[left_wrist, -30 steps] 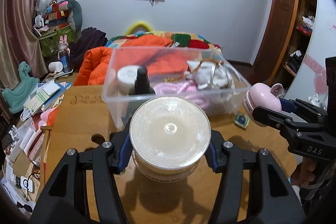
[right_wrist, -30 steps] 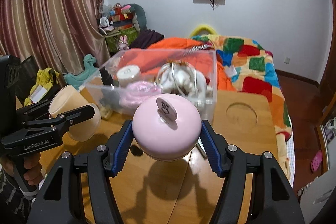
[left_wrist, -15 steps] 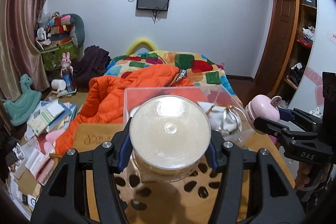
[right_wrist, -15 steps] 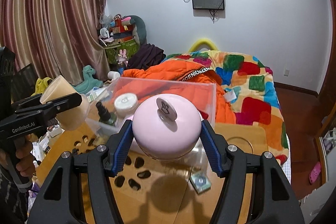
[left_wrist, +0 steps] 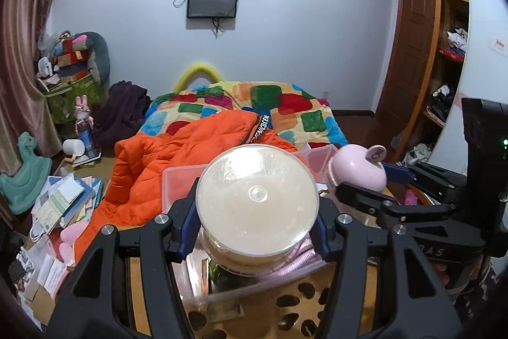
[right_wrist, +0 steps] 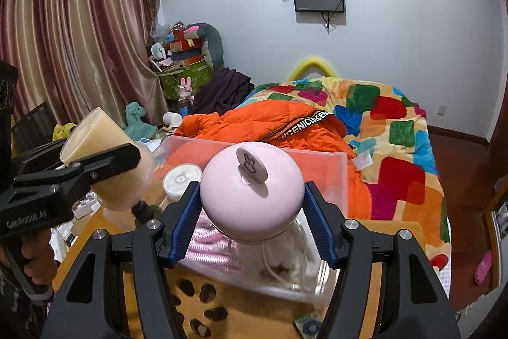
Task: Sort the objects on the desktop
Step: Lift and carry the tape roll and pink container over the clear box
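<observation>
Here the left gripper [left_wrist: 257, 220] has its jaws clamped on a cream-coloured cup [left_wrist: 256, 205], held above the clear plastic box [left_wrist: 177, 180] on the wooden table [right_wrist: 254, 307]. Beside it, the right gripper [right_wrist: 252, 216] grips a pink round jar [right_wrist: 252, 196] over the same box, which already holds a white-lidded tub [right_wrist: 182, 177], a pink bundle [right_wrist: 212, 247] and a white pouch [right_wrist: 285, 256].
</observation>
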A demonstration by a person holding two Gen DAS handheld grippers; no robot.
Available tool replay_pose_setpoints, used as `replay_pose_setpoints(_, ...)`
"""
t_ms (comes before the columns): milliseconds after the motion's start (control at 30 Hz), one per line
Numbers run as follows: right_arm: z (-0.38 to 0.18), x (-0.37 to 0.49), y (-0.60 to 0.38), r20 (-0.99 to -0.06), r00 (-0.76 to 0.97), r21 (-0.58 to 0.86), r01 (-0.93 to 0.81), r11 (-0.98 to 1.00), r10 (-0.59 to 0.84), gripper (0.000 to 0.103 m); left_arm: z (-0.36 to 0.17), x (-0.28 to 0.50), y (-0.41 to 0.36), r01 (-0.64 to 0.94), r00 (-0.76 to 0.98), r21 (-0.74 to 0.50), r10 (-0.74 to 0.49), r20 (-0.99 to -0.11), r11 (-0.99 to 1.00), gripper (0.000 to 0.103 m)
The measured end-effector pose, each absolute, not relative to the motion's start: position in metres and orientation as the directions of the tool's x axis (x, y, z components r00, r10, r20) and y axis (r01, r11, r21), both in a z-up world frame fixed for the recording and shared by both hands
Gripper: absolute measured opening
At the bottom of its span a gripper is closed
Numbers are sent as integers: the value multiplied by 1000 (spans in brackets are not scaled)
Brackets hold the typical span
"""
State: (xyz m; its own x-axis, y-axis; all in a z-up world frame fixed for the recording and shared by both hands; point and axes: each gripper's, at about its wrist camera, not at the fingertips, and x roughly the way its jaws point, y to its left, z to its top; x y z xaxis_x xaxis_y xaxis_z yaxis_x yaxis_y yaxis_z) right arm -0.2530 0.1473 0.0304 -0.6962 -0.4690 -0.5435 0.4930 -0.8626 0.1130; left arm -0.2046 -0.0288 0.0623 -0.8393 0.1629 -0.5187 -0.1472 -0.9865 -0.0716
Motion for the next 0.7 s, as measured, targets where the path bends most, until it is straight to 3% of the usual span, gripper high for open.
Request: replay_pose_setpoints(700, -11, -300, 133, -589, -698, 82, 449, -890, -406, 60, 16, -266, -24, -134, -774, -54, 139, -618, -990, 55)
